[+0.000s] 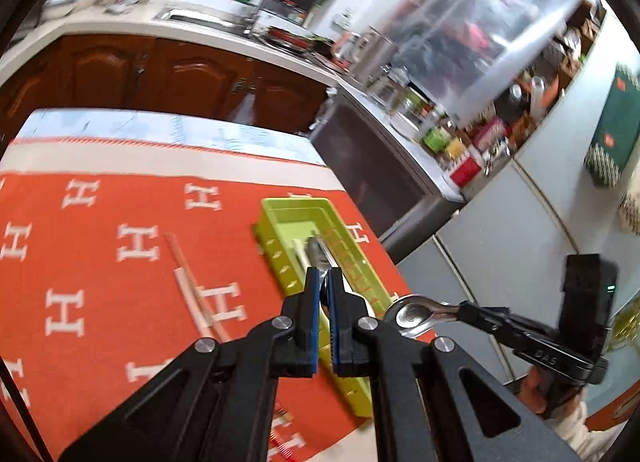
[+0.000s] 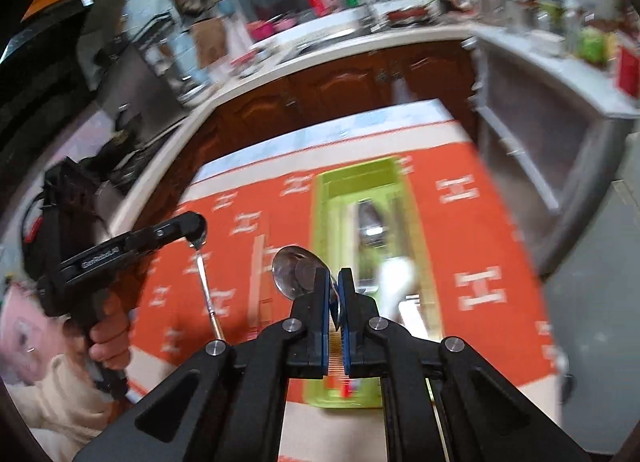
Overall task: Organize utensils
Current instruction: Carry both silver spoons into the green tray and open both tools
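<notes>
Spoon and slim utensil pinched, both held over the cloth

Spoon (image 2: 290, 270) sits in my right gripper (image 2: 334, 274): the blue pads are closed on its neck, the shiny bowl sticks out past the fingertips to the left, and the handle runs back between the fingers. From the left wrist view it juts sideways off those fingers, bowl up, just beside the right wall of the green tray (image 1: 280, 208).

My left gripper (image 1: 324, 274) is clamped too. A thin sliver of metal shows between its pads, and from the right wrist view a slim metal utensil (image 2: 208, 294) hangs from those fingertips, handle pointing down toward the cloth. I cannot tell which kind of utensil it is. It hangs to the left of the spoon, the two well apart and not touching.

Below and ahead of both pairs of fingers lies the green tray, long and narrow, running away from me. It already holds a white spoon (image 2: 394, 282) and a metal piece beside it.

Left of the tray, a pair of chopsticks (image 1: 192, 290) lies flat on the orange cloth (image 1: 100, 202), which is printed with white H letters.

A hand (image 2: 108, 338) in a cream sleeve (image 2: 60, 394) grips the left gripper's handle. Beyond the table stands a kitchen counter (image 1: 120, 24) over dark wooden doors; everything on it is blurred.
</notes>
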`<action>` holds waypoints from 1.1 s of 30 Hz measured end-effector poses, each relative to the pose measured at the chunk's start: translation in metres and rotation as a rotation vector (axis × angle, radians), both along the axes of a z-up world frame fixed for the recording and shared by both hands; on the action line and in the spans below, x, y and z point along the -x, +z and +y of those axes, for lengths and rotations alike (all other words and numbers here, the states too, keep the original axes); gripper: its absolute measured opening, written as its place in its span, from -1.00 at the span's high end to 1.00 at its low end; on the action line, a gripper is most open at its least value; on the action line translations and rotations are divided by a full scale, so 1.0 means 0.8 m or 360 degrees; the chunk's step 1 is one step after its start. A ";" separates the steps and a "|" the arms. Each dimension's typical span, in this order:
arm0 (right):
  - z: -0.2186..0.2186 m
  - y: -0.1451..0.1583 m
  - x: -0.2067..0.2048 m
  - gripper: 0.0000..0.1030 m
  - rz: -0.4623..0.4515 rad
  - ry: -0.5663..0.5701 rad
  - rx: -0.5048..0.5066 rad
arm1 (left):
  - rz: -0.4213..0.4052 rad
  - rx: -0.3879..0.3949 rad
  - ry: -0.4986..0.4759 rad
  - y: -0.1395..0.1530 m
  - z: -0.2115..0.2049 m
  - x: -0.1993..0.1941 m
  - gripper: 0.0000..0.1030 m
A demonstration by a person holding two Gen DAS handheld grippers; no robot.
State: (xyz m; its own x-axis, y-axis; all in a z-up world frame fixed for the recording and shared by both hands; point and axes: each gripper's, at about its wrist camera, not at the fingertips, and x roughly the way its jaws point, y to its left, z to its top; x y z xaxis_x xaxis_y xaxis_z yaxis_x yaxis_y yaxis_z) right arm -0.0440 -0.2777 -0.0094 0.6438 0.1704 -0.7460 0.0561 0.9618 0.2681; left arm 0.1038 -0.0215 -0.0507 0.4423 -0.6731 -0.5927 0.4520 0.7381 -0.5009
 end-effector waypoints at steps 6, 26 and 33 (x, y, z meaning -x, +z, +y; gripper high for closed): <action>-0.035 -0.009 0.024 0.92 0.0010 -0.0260 0.0131 | -0.0022 -0.0205 -0.0123 -0.006 -0.090 -0.014 0.97; -0.023 -0.112 -0.118 0.74 0.0074 -0.0316 0.0162 | 0.0090 -0.0461 -0.0064 -0.045 -0.120 -0.066 0.49; -0.003 -0.107 -0.110 0.62 0.0073 -0.0197 0.0192 | 0.0107 -0.0501 0.0036 -0.025 -0.071 -0.052 0.37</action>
